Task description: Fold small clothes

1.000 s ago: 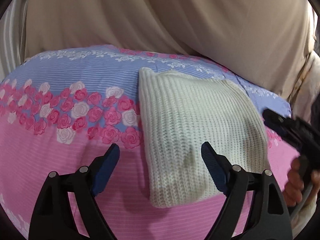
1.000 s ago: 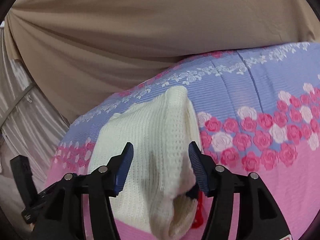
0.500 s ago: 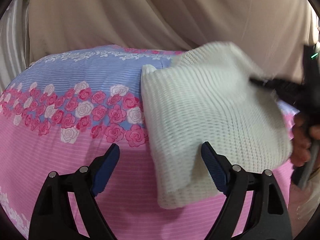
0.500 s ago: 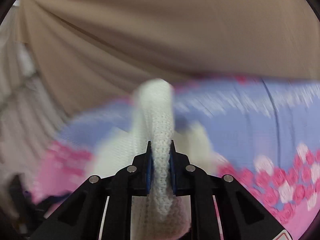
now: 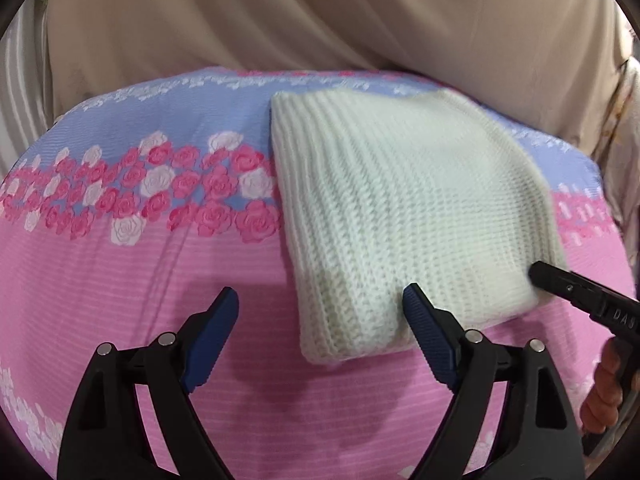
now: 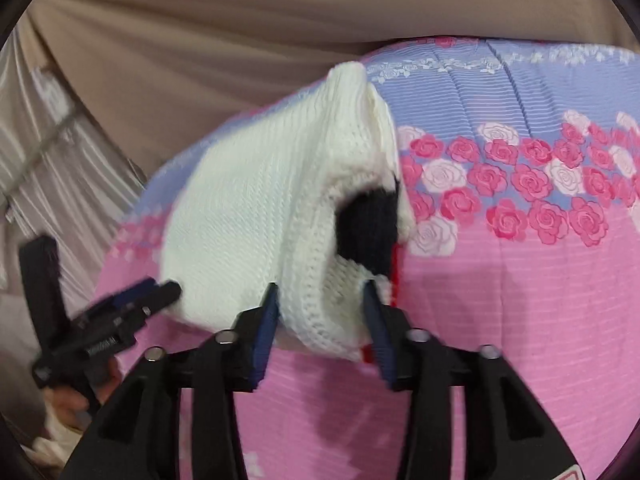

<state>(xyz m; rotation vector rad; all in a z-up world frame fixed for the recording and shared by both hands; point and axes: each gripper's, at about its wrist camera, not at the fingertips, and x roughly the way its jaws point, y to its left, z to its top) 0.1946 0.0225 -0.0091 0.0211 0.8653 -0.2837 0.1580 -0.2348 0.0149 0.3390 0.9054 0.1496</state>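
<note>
A cream knit sweater [image 5: 400, 208] lies folded on the floral bedsheet [image 5: 120, 280]. My left gripper [image 5: 320, 292] hovers open just above its near left corner, with the right finger [image 5: 424, 320] over the knit's near edge and nothing between the pads. My right gripper [image 6: 322, 286] is at the sweater's near right corner [image 6: 312, 312]. Its jaws stand apart in the right wrist view and are closing, with the thick folded edge between them. A navy and red patch [image 6: 368, 220] shows inside the fold. In the left wrist view the right gripper [image 5: 538, 274] touches the sweater's right corner.
Beige curtain fabric [image 5: 280, 20] hangs behind the bed's far edge. A hand [image 5: 604, 392] holds the right gripper at the lower right. The left gripper [image 6: 160, 292] and its hand show at the left of the right wrist view. Pink sheet lies left of the sweater.
The right gripper shut on the sweater's right edge, lifted it and laid it back down; its jaws now stand apart again. The left gripper sank slightly toward the sweater.
</note>
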